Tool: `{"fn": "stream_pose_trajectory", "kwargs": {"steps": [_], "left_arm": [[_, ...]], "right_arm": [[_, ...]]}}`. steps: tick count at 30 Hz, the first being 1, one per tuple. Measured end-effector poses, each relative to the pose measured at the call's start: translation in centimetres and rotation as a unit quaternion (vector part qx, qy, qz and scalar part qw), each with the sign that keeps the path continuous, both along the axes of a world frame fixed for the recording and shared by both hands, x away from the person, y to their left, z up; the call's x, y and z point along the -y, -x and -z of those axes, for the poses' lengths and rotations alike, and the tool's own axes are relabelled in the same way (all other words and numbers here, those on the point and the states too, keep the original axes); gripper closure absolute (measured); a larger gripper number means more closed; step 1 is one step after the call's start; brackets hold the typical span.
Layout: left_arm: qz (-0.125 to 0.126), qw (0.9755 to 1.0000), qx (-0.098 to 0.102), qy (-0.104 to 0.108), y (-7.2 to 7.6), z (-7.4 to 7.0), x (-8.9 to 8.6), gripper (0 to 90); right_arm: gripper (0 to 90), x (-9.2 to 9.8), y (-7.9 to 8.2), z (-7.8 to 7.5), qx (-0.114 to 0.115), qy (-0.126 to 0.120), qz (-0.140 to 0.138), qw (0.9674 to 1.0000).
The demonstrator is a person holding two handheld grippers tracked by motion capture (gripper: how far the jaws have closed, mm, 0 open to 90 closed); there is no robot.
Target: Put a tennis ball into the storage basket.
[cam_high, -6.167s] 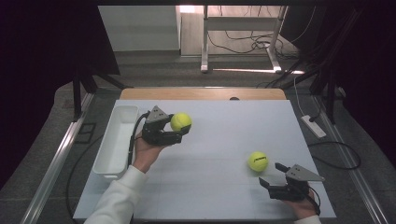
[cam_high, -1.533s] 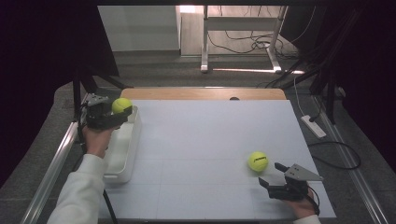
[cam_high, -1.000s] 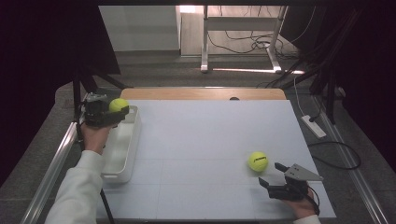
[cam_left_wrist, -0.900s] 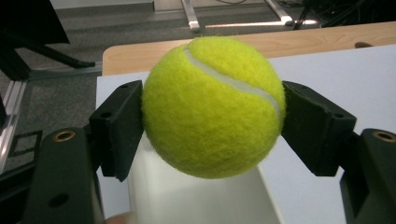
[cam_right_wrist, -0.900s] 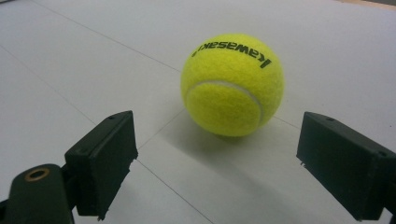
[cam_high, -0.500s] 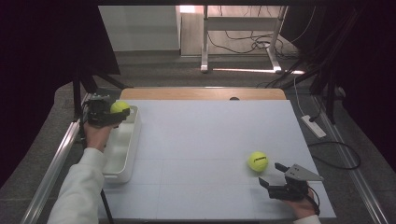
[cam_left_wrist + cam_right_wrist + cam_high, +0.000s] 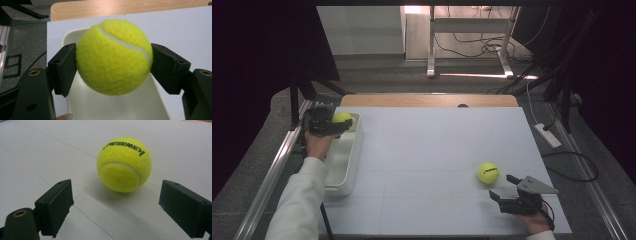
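White and smooth, the table [image 7: 432, 150] is the largest thing here; it is a flat sheet with thin lines on it and a strip of light wood along its far edge. At its left side lies a long white tray [image 7: 343, 165], of plastic as far as I can judge, with rounded corners and low walls, and its inside seems bare.

The left hand-held gripper [image 7: 328, 125] hangs over the far end of this tray. Its two black jaws press from both sides on a tennis ball [image 7: 113, 56], which is yellow-green, fuzzy, and has a curved white seam. The ball is in the air just above the tray, not yet released. I judge that this first ball is nearly placed: it only needs the jaws to open so it drops in.

The second tennis ball [image 7: 487, 173] rests on the table near the front right corner, well apart from the tray. It has the same felt surface, with black letters printed on it. The right hand-held gripper [image 7: 116, 207] rests low on the table just before this ball, with its jaws wide open and holding nothing; the ball stands between and a little beyond them. So about half of the work remains, I think.
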State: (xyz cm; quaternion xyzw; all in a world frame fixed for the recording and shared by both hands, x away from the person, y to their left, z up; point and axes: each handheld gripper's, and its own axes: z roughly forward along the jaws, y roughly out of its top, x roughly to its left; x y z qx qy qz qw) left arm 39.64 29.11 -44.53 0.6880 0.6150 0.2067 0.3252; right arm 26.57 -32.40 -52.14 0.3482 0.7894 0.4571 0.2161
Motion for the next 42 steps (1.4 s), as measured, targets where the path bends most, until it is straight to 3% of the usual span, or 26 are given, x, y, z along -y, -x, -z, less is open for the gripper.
{"fn": "stream_pose_trajectory", "kwargs": {"steps": [10,24,28,31,42], "left_arm": [[0.010,0.9997,-0.021,-0.011,-0.1,0.5,0.0,26.2],[0.013,0.9997,-0.018,-0.009,-0.1,0.5,0.3,25.8],[-0.003,0.9998,0.006,0.021,0.1,0.1,-0.2,16.9],[-0.006,0.9996,0.013,0.025,0.3,-0.2,-0.2,9.4],[0.022,0.9970,0.052,0.052,1.6,-1.4,0.1,8.1]], "right_arm": [[11.8,0.0,0.0,0.0,0.000,0.000,0.000,1.0000],[11.8,0.0,0.0,0.0,0.000,-0.001,0.000,1.0000],[11.9,0.0,0.0,0.0,0.001,-0.001,0.000,1.0000],[11.9,0.0,0.0,0.0,0.001,0.001,0.000,1.0000],[11.8,0.0,0.0,0.0,0.002,0.001,0.000,1.0000]]}}
